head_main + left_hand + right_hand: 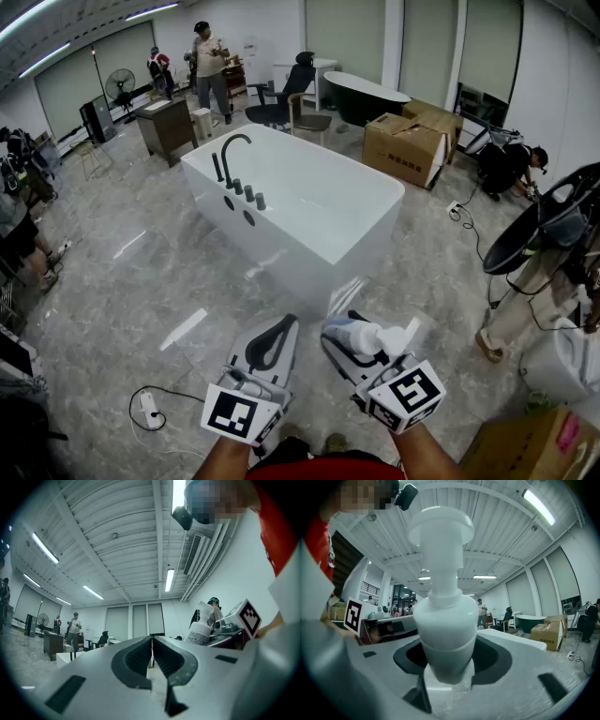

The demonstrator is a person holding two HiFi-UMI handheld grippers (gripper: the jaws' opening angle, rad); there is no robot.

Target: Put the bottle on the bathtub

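A white pump bottle [443, 616] stands upright between the jaws of my right gripper [446, 660], which is shut on its body. In the head view the bottle [367, 336] lies in the right gripper [349, 345] at the bottom, short of the white freestanding bathtub [314, 246]. A black faucet [230, 150] rises from the tub's left rim. My left gripper [270, 343] hangs beside the right one, jaws shut with nothing between them [151, 656]. The left gripper view catches the bottle [200, 626] at its right.
Cardboard boxes [405, 145] and a dark bathtub [364, 97] stand behind the white tub. A power strip with cable [148, 406] lies on the marble floor at lower left. People [208, 58] stand at the back, one crouches at right [511, 169]. A black basin [542, 220] stands at the right.
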